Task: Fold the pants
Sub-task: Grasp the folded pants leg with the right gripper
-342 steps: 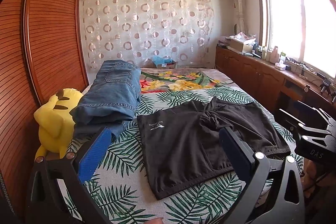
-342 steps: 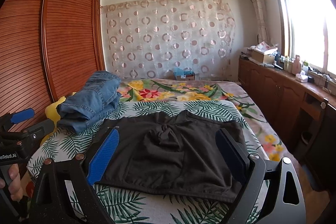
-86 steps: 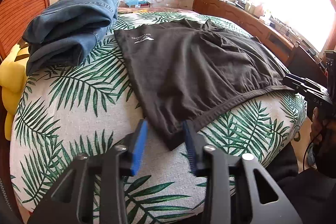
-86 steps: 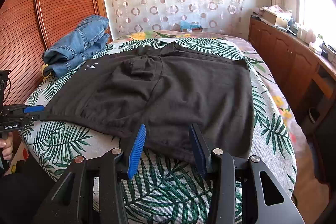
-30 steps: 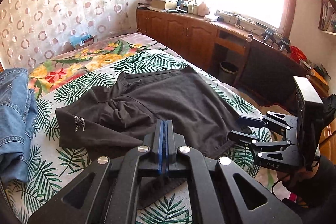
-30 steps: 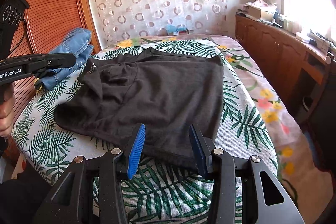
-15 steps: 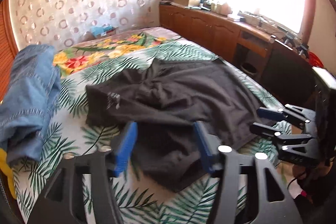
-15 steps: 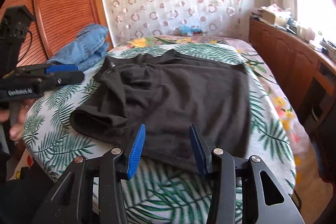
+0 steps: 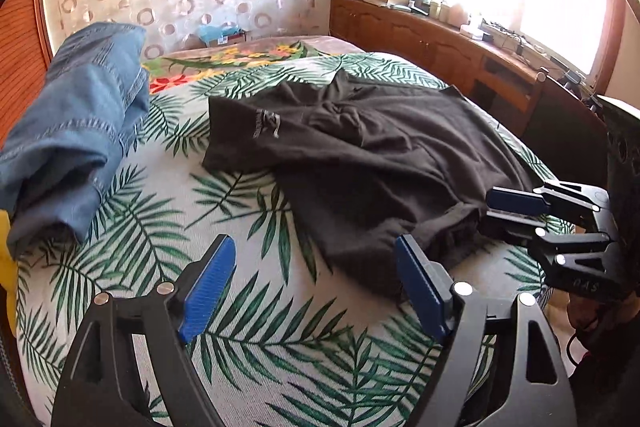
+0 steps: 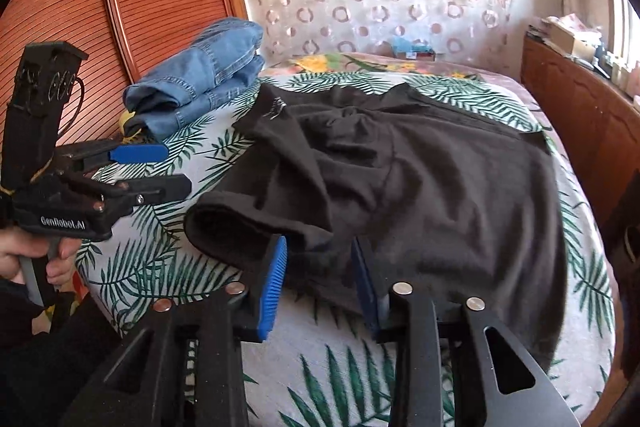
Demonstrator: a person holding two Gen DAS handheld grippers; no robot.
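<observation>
The left gripper (image 9: pixel 316 283) hung with jaws spread wide and empty over the palm-leaf bedspread (image 9: pixel 256 311); the rumpled black cotton shorts (image 9: pixel 380 155) lay ahead and to its right. The right gripper (image 10: pixel 320 275) was nearer, its half-parted jaws straddling the shorts' near hem, the waistband running left to right before it.
</observation>
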